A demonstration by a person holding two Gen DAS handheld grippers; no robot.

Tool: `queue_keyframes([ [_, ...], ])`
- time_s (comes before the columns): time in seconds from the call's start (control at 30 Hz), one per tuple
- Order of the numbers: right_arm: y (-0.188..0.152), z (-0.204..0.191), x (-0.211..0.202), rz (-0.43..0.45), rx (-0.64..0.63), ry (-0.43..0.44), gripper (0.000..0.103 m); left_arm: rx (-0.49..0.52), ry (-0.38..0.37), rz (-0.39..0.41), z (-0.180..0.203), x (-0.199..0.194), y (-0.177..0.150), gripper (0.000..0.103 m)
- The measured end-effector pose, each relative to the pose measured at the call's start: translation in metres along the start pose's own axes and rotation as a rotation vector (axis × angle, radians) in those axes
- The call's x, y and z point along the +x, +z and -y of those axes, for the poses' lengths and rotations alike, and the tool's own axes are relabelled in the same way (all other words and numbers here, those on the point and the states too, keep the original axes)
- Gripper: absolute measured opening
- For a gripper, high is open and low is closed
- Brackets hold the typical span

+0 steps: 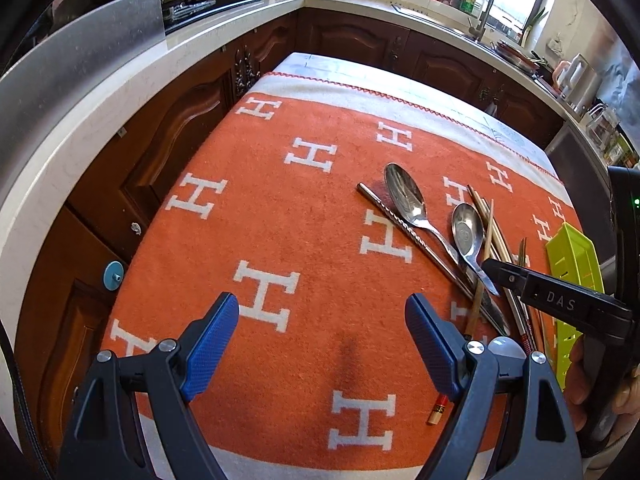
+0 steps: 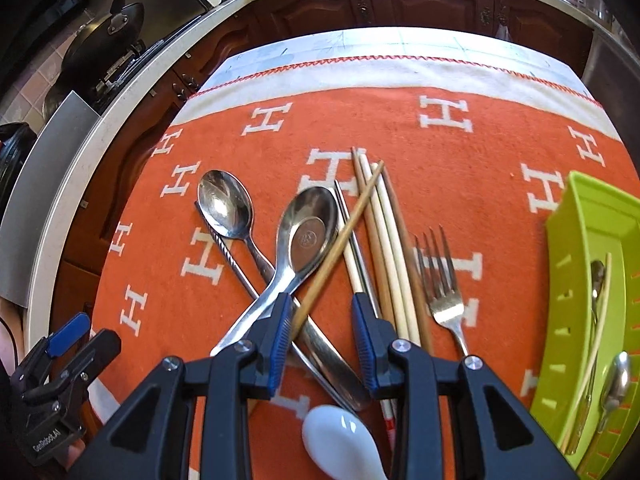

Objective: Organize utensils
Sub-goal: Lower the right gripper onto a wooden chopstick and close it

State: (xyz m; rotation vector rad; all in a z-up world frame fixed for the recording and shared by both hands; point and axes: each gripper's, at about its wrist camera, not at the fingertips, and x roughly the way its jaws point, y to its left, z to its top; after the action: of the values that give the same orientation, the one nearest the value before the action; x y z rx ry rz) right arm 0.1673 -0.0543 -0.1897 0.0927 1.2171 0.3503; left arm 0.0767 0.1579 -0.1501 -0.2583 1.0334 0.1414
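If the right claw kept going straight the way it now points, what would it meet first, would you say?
Most likely the brown wooden chopstick lying slantwise over the pile: it runs between the right claw fingers. The shallow steel spoon's handle lies just beside it; depth is unclear.

Orange cloth (image 1: 248,240) on the surface lies bare under and ahead of the left claw (image 1: 322,340), free to pass, while the crossed spoons and chopsticks pile (image 2: 320,248) crowds the right claw (image 2: 320,340), green tray (image 2: 592,280) walling its right.
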Motion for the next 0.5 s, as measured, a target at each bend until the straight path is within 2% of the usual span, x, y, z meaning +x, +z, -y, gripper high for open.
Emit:
queue_keyframes([
  [0.07,0.002,-0.003,0.005,-0.006,-0.003,-0.004,0.029,-0.005,-0.006,-0.007,0.000,0.004,0.002,0.084],
  [0.23,0.006,-0.006,0.016,-0.002,-0.005,-0.025,0.015,-0.009,-0.018,-0.021,0.007,0.017,0.010,0.084],
  [0.3,0.007,-0.004,0.017,0.001,0.011,-0.009,0.008,-0.009,-0.030,-0.029,0.013,0.025,0.016,0.084],
  [0.5,0.004,0.007,0.010,-0.001,0.039,0.046,0.006,0.000,-0.035,-0.054,0.036,0.049,0.034,0.084],
])
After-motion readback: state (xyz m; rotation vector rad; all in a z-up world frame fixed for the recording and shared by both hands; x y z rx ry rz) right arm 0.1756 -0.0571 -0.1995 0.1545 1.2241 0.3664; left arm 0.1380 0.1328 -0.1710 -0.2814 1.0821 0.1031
